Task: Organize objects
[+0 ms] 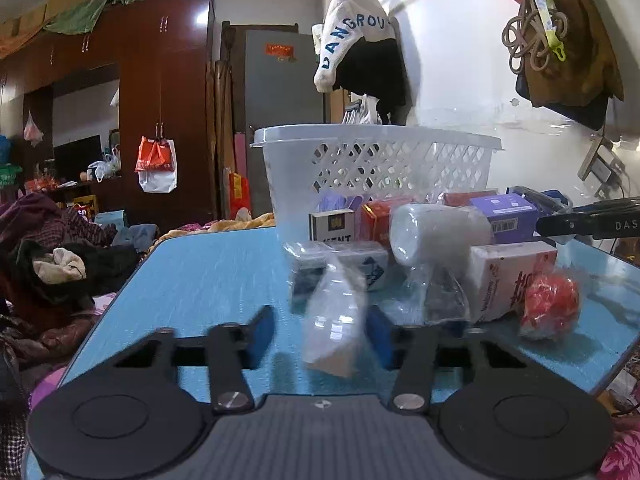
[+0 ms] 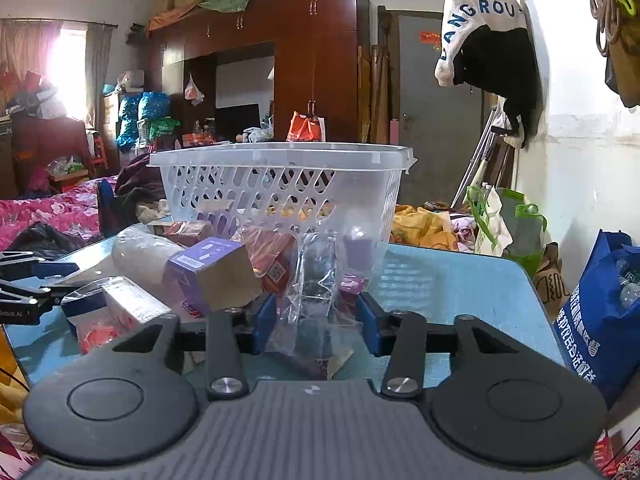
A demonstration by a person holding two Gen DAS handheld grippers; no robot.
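Nearest us, the left gripper (image 1: 320, 336) has its jaws drawn in narrow around a clear packet (image 1: 334, 320) that stands on the blue table (image 1: 208, 280). The pad on the right of that view touches the packet; blur hides the other side, but we read the jaws as closed on it.

The right gripper (image 2: 316, 320) grips a crinkled clear bag (image 2: 316, 292) with something dark inside. Its 2 blue pads press the plastic from both sides, and the bag's bottom rests on the table.

Just beyond the packet lies the pile. A red ball (image 1: 552, 304) in plastic wrap sits on the right, touching a white carton (image 1: 504, 276). Behind these a wrapped white roll (image 1: 436, 236) lies on its side. A purple box (image 1: 504, 210) is behind it on the right, with a red box (image 1: 380, 220) and a Kent box (image 1: 331, 226) on the left.

Behind the pile a white basket (image 1: 376, 160) with a lattice wall stands upright on the table, close against the boxes. Through the lattice we can make out a few things inside, too unclear to name.

Farther off, clothes (image 1: 60, 268) are heaped left of the table. A dark wardrobe (image 1: 160, 100) lines the back of the room, and a white garment (image 1: 352, 40) with blue letters hangs on the wall.
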